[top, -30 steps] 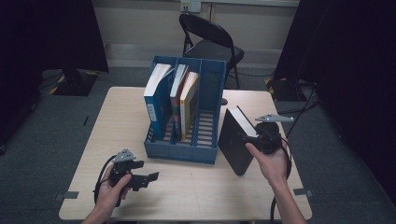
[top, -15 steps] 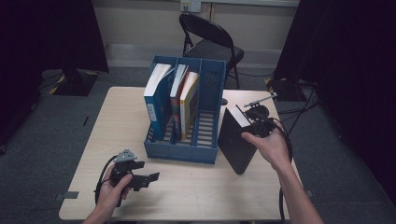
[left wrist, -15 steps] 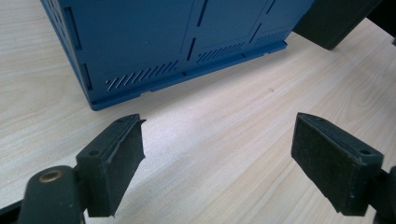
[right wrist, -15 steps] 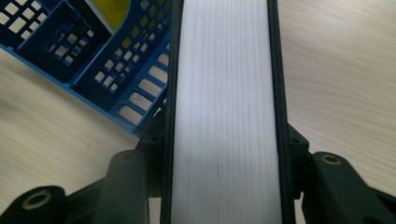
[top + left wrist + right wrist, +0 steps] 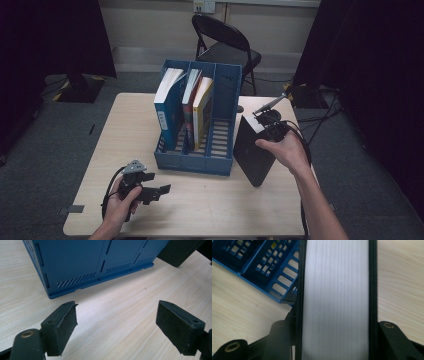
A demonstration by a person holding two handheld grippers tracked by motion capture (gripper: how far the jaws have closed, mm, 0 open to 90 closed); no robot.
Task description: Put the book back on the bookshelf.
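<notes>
A blue slotted file rack [image 5: 200, 125] stands near the middle of the pale wood-grain table [image 5: 225, 210], with three compartments: a blue-covered book [image 5: 167, 107] leans in the left one, two more books [image 5: 197, 107] stand in the middle one, and the right one holds nothing. Just right of the rack, toward the table's right edge, a thick black book [image 5: 252, 150] stands upright, the right gripper [image 5: 272, 130] clamped across its white page block. The left gripper [image 5: 162, 190] lies near the front-left corner, jaws apart over bare wood. A black folding chair [image 5: 225, 45] stands beyond the far edge.
</notes>
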